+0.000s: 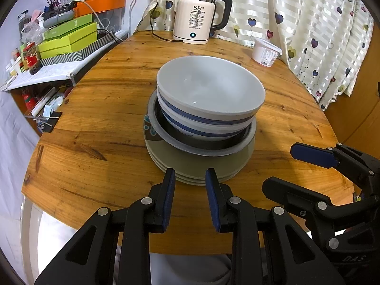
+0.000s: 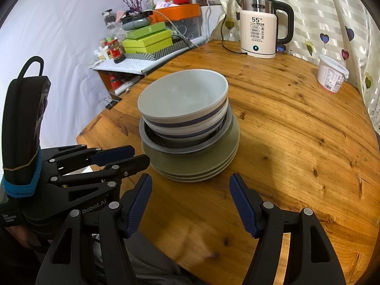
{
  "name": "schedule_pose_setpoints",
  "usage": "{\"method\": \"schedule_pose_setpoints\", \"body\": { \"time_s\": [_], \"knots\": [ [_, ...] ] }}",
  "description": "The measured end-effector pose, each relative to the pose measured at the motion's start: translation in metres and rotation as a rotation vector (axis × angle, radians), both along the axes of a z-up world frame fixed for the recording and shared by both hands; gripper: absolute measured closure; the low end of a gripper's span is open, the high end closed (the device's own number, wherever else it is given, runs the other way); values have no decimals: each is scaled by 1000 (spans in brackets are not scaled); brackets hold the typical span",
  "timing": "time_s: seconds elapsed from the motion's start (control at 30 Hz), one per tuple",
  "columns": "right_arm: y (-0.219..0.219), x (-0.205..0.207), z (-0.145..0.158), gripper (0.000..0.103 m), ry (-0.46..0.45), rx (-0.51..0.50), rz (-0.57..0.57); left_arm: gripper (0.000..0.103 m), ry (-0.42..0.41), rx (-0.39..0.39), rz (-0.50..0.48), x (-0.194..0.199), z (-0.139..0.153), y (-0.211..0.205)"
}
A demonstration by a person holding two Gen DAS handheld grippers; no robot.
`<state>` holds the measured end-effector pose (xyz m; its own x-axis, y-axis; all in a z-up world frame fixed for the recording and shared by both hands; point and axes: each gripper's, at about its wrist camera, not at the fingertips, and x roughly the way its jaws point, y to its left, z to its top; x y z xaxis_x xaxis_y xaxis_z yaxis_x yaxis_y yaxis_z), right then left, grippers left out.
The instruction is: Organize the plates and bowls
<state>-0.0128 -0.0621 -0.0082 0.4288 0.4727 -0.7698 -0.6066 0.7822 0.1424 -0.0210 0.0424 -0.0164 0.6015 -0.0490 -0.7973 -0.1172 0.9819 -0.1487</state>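
Left wrist view shows bowls (image 1: 210, 90) nested on stacked plates (image 1: 194, 166) mid-tabletop (image 1: 95, 147), apparently organized; left gripper (image 1: 190, 178) narrow, right gripper (image 2: 190, 185) wide, both empty.

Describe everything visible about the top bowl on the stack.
The top bowl is round, glossy, ceramic-looking, pale grey-white inside with a blue band around its outside. It is empty and upright, nested in a matching banded bowl, which sits in a grey-rimmed dish atop stacked plates. Neither hand-held gripper touches it.
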Motion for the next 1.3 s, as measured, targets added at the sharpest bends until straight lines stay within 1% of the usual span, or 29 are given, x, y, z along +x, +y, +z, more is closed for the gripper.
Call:
{"method": "schedule_pose_setpoints", "body": {
  "time_s": [1.3],
  "knots": [
    [1,0,0,34,4,1,1,76,25,-3,-6,0,-7,-1]
  ]
}}
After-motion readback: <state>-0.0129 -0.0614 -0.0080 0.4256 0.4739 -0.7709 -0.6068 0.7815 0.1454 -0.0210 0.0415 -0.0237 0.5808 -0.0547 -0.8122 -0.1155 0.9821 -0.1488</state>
